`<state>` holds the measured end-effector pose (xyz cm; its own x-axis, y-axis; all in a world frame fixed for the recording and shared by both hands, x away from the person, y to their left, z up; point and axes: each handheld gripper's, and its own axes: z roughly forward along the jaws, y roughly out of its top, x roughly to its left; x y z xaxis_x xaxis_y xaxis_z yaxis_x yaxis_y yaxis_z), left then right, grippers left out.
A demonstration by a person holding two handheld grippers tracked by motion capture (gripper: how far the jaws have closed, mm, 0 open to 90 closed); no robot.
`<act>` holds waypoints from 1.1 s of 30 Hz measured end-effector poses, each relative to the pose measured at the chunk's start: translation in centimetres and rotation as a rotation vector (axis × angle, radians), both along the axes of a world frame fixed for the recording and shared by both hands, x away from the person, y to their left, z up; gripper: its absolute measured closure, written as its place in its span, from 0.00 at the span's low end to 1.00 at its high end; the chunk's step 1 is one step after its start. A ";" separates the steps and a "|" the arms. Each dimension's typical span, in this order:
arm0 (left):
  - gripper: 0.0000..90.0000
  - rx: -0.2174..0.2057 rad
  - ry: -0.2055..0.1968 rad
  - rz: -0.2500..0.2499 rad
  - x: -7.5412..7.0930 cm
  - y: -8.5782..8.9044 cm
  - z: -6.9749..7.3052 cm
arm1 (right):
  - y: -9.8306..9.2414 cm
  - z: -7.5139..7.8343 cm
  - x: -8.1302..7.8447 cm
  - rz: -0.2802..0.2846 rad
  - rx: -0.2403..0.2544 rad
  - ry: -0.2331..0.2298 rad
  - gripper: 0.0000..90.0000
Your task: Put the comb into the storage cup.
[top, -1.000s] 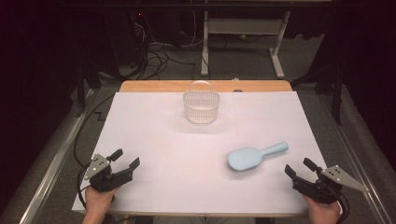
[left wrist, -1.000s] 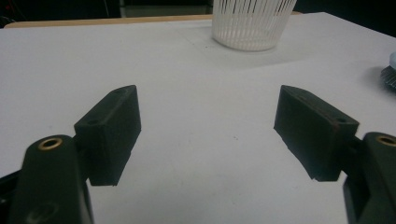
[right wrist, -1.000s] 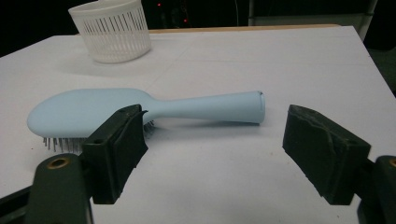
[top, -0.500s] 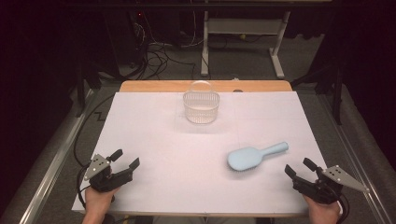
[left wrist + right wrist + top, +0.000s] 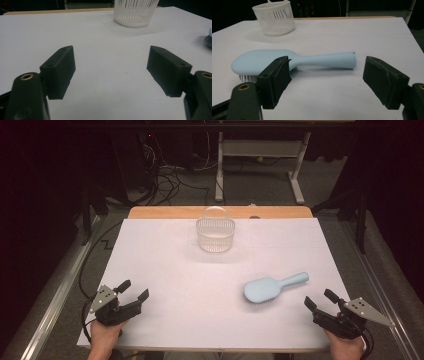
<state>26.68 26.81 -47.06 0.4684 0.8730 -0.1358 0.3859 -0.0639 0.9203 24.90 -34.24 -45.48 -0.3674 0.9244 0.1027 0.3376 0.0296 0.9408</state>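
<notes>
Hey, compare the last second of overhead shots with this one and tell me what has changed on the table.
Nothing has visibly changed. The left gripper and right gripper rest open at the near corners of the table as before, holding nothing. The light blue hairbrush lies bristles down in the same spot, and the white basket stands where it was at the far side.

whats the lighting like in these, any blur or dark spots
High view: the white table is evenly lit, the room behind it nearly black. Left gripper view: the near fingers look soft, the basket sharper. Right gripper view: the blue hairbrush is crisp and casts a faint shadow.
</notes>
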 end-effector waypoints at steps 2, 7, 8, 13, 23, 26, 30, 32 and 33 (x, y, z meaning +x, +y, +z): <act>0.25 0.000 0.000 0.001 0.0 0.0 0.0 | 0.1 0.0 0.0 0.010 0.013 0.001 0.26; 0.25 0.001 0.000 -0.001 0.0 0.0 0.0 | 0.5 0.4 0.3 0.023 0.006 -0.006 0.26; 0.25 0.000 0.001 -0.001 0.0 0.0 0.0 | 0.5 0.4 0.3 0.023 0.006 -0.006 0.26; 0.25 0.000 0.001 0.001 0.0 0.1 0.0 | 0.9 1.0 0.6 0.037 0.006 -0.017 0.26; 0.25 -0.001 -0.003 0.001 -0.1 0.1 0.0 | 1.5 1.6 1.7 0.057 0.005 -0.027 0.26; 0.25 0.000 -0.004 0.000 0.0 0.1 0.0 | 1.9 1.7 2.3 0.070 0.004 -0.024 0.27; 0.25 0.000 -0.004 0.000 -0.1 0.1 0.0 | 2.3 1.9 2.9 0.083 0.003 -0.026 0.27; 0.25 0.000 -0.004 0.000 -0.1 0.1 0.1 | 2.6 2.1 3.2 0.090 -0.001 -0.027 0.27; 0.25 0.000 -0.004 0.000 -0.1 0.1 0.1 | 2.8 2.1 3.4 0.094 -0.003 -0.028 0.28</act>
<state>26.62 26.95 -47.01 0.4690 0.8730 -0.1340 0.3820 -0.0637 0.9220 28.33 -31.49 -43.36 -0.4548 0.8862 0.0884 0.3070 0.0628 0.9496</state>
